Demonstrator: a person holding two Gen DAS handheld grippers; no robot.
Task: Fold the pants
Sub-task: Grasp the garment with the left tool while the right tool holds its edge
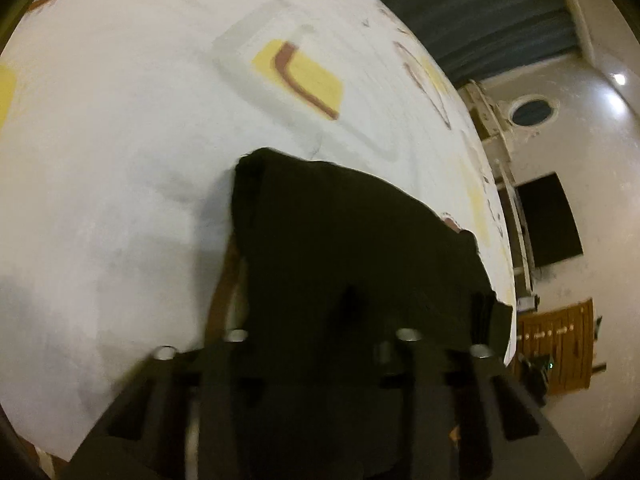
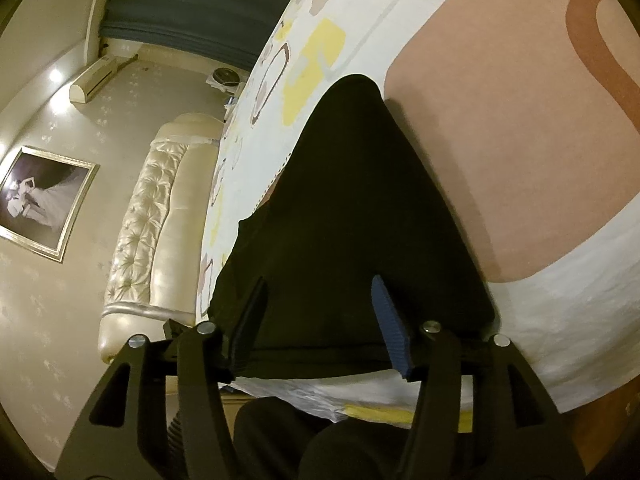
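A home bedroom: a bed with patterned bedspread point(image 2: 500, 128), tufted headboard point(image 2: 152, 216), framed photo point(image 2: 44, 200), and wall air conditioner point(image 2: 94, 80).

Both wrist views look steeply down, close over the bedspread point(image 1: 120, 140); they share the black pants point(image 2: 360, 216).

Both grippers are matte black, angular linkages with cut-out slots and silver screw heads — the right gripper point(image 2: 320, 320) carries ribbed blue finger pads point(image 2: 390, 328); the left gripper point(image 1: 352, 312) looks all black.
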